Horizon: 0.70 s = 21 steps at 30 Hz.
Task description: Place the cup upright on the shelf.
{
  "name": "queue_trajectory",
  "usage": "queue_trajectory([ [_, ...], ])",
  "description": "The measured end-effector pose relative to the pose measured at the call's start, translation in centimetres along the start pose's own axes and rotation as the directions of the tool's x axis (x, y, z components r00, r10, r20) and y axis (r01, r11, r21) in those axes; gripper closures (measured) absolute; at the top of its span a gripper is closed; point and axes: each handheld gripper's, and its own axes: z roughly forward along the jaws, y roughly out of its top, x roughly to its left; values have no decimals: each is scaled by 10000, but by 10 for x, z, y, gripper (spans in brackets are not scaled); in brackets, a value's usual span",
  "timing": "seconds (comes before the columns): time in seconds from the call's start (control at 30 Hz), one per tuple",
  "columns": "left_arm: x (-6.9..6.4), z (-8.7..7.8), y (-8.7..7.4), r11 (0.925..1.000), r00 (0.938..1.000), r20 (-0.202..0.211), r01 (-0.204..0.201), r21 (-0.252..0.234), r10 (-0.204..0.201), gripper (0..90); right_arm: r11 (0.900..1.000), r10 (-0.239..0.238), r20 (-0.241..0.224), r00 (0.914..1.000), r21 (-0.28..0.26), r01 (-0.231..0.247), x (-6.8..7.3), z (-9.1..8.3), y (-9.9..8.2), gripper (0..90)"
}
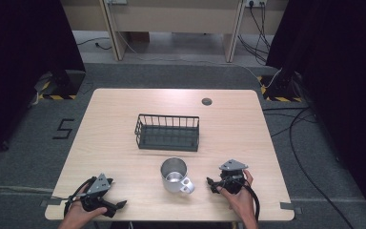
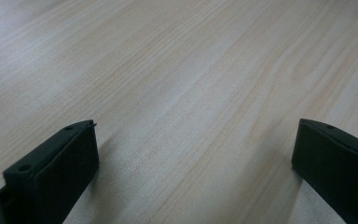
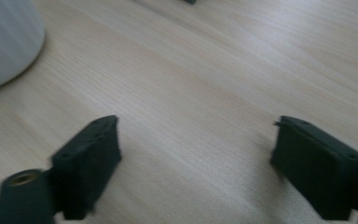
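A shiny metal mug [image 1: 174, 174] with its handle toward the front right stands on the wooden table [image 1: 119, 107], just in front of a black wire basket [image 1: 167, 132]. My right gripper [image 1: 211, 184] lies low on the table to the right of the mug, jaws pointing left at it. In the right gripper view its jaws [image 3: 196, 120] stand apart over bare wood, with the mug's pale side [image 3: 4, 37] at the upper left. My left gripper [image 1: 119, 205] rests near the front left edge. Its jaws [image 2: 196, 123] are spread wide with only wood between them.
A small round grommet [image 1: 207, 101] sits in the table's far right part. Dark curtains flank the table, and cables trail over the floor at the right. A wooden bench stands beyond the table.
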Motion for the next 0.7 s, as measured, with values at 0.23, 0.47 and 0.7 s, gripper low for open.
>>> queue_trajectory([
  [0.23, 0, 0, 0, 10000, 10000, -1, 4, -2, -4, 0, 9996, -247, 4, 9997, -152, 247, 8, -6, -1, 154],
  [0.47, 0, 0, 0, 10000, 10000, 0, 3, 0, -3, 0, 9964, -417, -463, 9981, -760, 381, 23, -21, -3, 168],
  [0.7, 0, 0, 0, 10000, 10000, -1, 4, -2, -4, 0, 9907, -733, -660, 9951, -1192, 651, 36, -38, -2, 168],
])
